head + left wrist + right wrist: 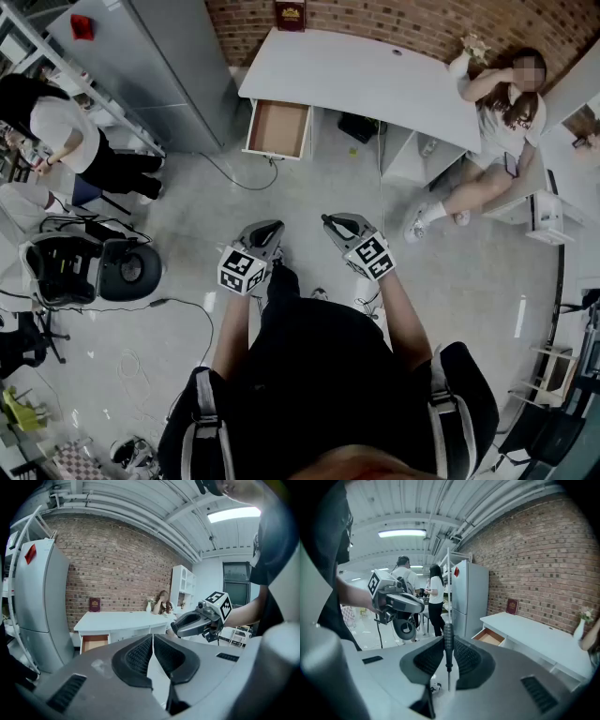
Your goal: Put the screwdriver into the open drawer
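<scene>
Currently at the carry step. Grasp looks done, delivery not begun.

- Right claw (448, 660): jaws set narrow, pads pressed on a screwdriver (448, 641). Dark ribbed handle on top, thin shaft pointing down between the pads. Tool stands roughly upright in the right gripper view. I cannot pick it out in the head view.
- Left claw (153, 654): jaws closed together, nothing between them. It is held level with the other claw, just beside it, in front of the person's body.
- Drawer (277, 128): pulled out of the left end of the white bench (366, 75), brown bottom showing, looks bare. It sits beside the grey fridge (169, 66), against the brick wall.
- Both claws are well apart from the drawer, with a stretch of open floor (309, 187) between.
- A person sits at the bench's right end (487, 141), away from the drawer. Others stand off to the left.

Judgement on the next move: walk forward to the bench, then bring the right claw over the drawer opening. The tool hangs tip-down, so it probably wants lowering close to the drawer bottom, perhaps tilted to lie flat, before the jaws part. A loose cable (246, 178) lies on the floor near the drawer front, so footing there deserves care. Left claw has no evident job here.
</scene>
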Motion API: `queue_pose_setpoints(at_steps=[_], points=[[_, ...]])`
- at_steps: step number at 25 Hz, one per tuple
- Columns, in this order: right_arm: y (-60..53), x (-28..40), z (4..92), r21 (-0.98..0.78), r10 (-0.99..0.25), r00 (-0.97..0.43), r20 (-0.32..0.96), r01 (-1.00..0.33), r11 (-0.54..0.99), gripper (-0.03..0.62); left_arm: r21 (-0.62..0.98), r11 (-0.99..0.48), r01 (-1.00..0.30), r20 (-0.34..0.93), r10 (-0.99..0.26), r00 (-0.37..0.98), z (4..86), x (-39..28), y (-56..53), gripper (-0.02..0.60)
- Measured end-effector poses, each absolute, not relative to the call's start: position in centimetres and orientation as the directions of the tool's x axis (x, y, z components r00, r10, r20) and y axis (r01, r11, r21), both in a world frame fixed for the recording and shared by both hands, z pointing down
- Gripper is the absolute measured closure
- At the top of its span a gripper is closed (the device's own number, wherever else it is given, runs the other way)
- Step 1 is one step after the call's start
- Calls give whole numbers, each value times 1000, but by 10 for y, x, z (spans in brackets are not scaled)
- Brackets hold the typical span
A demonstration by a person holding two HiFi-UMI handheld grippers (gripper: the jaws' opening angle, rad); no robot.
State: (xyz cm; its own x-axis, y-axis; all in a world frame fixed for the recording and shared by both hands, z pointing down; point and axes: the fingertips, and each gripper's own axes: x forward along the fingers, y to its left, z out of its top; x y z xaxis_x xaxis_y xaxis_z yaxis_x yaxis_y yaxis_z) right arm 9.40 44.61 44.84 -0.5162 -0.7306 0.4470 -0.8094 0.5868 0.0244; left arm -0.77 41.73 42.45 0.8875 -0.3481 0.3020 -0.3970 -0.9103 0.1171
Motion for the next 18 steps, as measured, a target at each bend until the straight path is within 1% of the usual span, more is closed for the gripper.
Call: queue_pose_setpoints(at_steps=[18], points=[[410,91,456,18,-721,-508,471,-811,584,471,143,-907,-397,312,-339,887,435,-12,382,560]])
